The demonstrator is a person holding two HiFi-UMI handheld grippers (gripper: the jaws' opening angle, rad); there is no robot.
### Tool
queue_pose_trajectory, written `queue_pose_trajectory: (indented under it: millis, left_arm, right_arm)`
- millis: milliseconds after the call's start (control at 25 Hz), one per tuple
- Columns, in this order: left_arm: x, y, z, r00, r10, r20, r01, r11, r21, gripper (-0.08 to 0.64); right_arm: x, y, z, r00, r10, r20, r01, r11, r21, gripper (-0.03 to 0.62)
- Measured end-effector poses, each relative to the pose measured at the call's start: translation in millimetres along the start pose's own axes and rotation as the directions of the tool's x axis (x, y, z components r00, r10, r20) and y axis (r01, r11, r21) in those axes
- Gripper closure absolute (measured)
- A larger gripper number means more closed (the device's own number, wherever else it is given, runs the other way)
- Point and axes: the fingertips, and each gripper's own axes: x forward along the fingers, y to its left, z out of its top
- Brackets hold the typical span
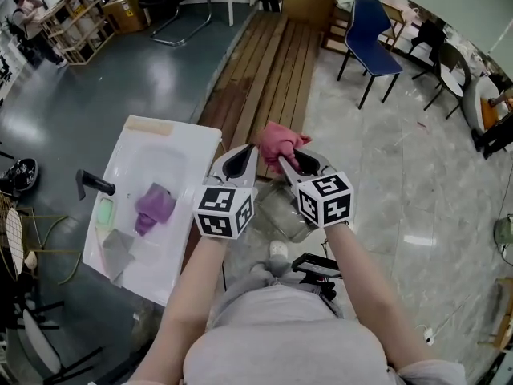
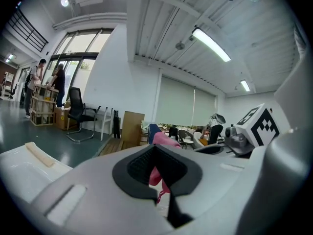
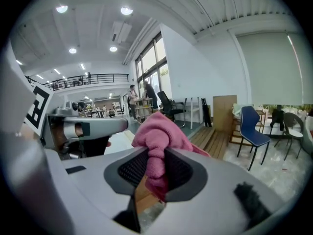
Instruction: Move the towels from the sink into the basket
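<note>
1. We're holding the pink towel (image 3: 159, 131) up in the air between both claws, off to the right of the sink (image 1: 186, 135) and clear of it.
2. The right claw (image 3: 155, 170) is clamping a thick bunched fold. Cloth is filling the gap between the pads and bulging out above them.
3. The left claw (image 2: 156, 173) is nearly together, and a thin strip of the same towel with a loose thread is sitting in the slit. We're reading that as a pinch on an edge, much lighter than the right side.
4. Handling, as we judge it: light, soft and floppy, not fragile or slippery. It's going to sag and trail from wherever it's gripped, so a grab on a gathered bunch is safer than on a hem.
5. Remaining in the sink basin are a purple towel (image 1: 155, 207), a green towel (image 1: 104, 212) and a grey towel (image 1: 119, 251). The purple one is rumpled, so its raised crease is the easy grab.
6. We're not picking out the basket for sure — a translucent container (image 1: 276, 213) is sitting just below the claws and may be it.
</note>
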Motion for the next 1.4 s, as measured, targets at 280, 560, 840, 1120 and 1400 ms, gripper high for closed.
queue_pose_trajectory:
  millis: [280,560,840,1120,1400]
  left_arm:
    - [12,-16,-17,0.998,-0.046,-0.033,0.045,0.999,-0.031,0.555]
    - [29,-25,-37,0.995,-0.062,-0.073,0.056,0.996,-0.076,0.555]
    - [52,-33,-62,0.987,-0.091,-0.131,0.078,0.992,-0.099,0.555]
    - [74,-50,-90,0.974,-0.116,-0.197,0.091,0.987,-0.134,0.555]
    - [85,-64,-119,0.953,-0.137,-0.271,0.093,0.981,-0.170,0.555]
  right_arm:
    - [-15,-16,-25,0.998,-0.043,-0.042,0.044,0.999,0.022,0.482]
    - [-25,-38,-53,0.991,-0.073,-0.108,0.077,0.996,0.035,0.482]
    - [-29,-55,-79,0.984,-0.098,-0.149,0.108,0.992,0.063,0.480]
    - [-35,-69,-107,0.971,-0.105,-0.214,0.124,0.989,0.079,0.479]
    - [-37,-74,-139,0.959,-0.081,-0.272,0.113,0.988,0.104,0.477]
